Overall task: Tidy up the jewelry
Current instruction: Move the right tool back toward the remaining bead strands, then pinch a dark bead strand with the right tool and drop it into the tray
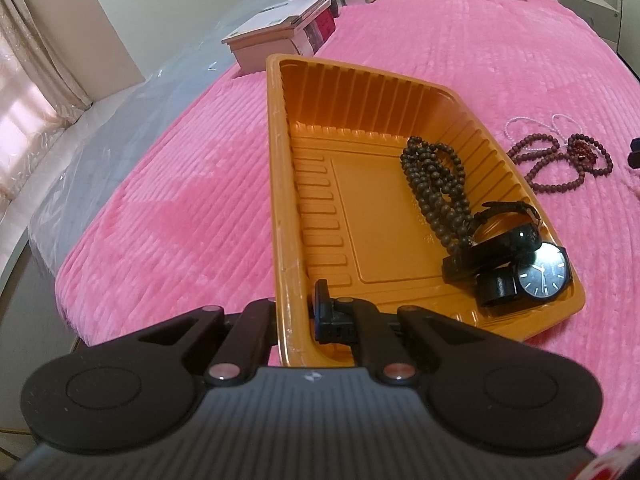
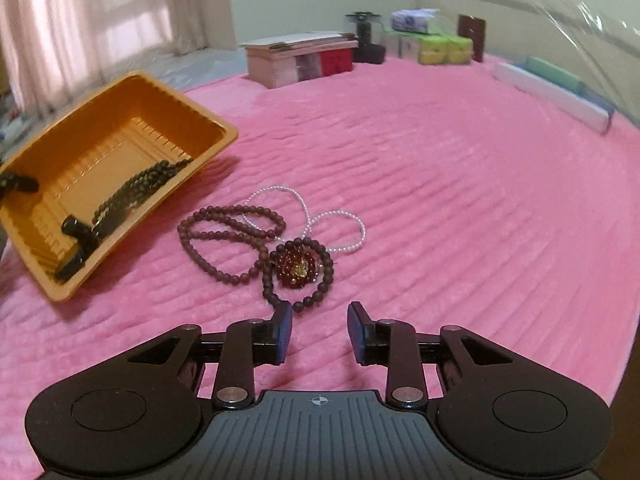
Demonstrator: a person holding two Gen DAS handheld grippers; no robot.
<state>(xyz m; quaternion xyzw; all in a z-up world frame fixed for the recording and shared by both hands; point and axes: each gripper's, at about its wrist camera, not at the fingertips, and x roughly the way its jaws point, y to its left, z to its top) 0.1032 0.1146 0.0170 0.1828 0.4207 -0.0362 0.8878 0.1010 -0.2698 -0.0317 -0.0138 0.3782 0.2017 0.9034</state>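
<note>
An orange plastic tray point(image 1: 280, 168) rests tilted on the pink bedspread, also in the right wrist view point(image 2: 212, 120). My left gripper point(image 1: 294, 320) is shut on the tray's near rim. Inside lie a dark bead string point(image 1: 436, 188) and black watches point(image 1: 536, 276). On the bedspread lie a maroon bead string point(image 2: 224, 236), a red-gold beaded ornament point(image 2: 298, 266) and a white pearl strand point(image 2: 340, 220). My right gripper point(image 2: 319, 320) is open, just short of the maroon beads. These pieces also show in the left wrist view point(image 1: 560, 160).
Stacked boxes point(image 2: 300, 58), tissue packs point(image 2: 436, 46) and a long white box point(image 2: 560, 96) line the far edge of the bedspread point(image 2: 440, 200). Plastic-covered mattress edge and curtains point(image 1: 24, 80) are on the left.
</note>
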